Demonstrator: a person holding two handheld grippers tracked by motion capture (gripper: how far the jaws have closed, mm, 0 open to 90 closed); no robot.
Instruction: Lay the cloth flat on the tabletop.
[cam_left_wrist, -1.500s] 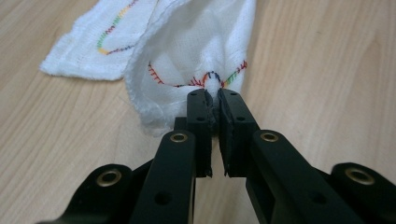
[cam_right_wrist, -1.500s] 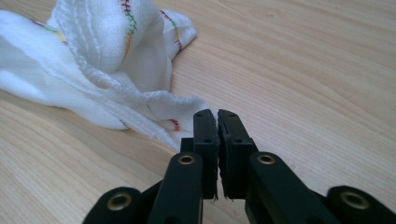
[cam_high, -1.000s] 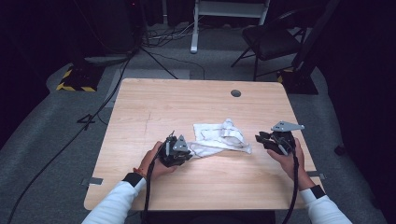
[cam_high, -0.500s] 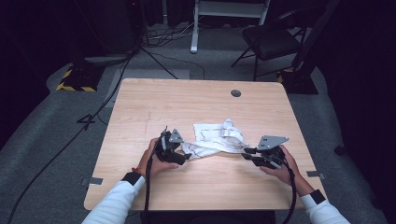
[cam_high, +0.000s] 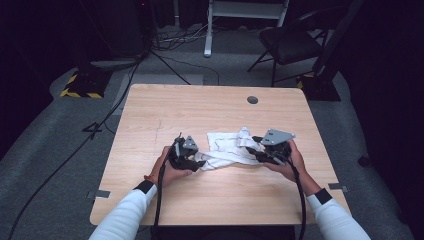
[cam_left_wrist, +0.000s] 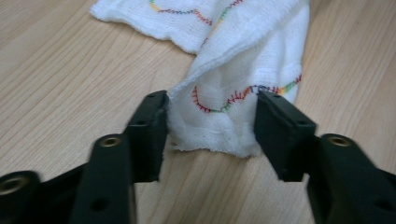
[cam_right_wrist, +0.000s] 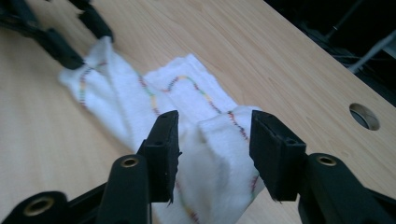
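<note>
Lying crumpled on the tabletop (cam_high: 210, 112) is a white cloth (cam_high: 227, 147), a loose gauzy weave with a wavy line of rainbow stitching near its hem, bunched into soft folds and twisted toward its near side. It sits a little to the near side of the middle, between the two hands.

The left tongs (cam_high: 192, 159) come in low at the cloth's left end, held in a curled hand with the forearm in a white sleeve (cam_high: 127, 215). Their jaws stand spread, one on each side of a folded corner of the cloth (cam_left_wrist: 224, 112); whether the pads actually touch the fabric I can't quite tell. The right tongs (cam_high: 255, 150) reach in from the opposite end, a grey three-cornered plate on top, jaws likewise spread with a puffy fold of cloth (cam_right_wrist: 219, 144) rising between them.

Pale wood grain covers the tabletop, matte and smooth, with a round cable hole (cam_high: 252, 100) near the far edge. Beyond it the room is dim: grey carpet, trailing cables (cam_high: 170, 65), a black chair (cam_high: 287, 45) and a yellow-and-black striped base (cam_high: 80, 90).
</note>
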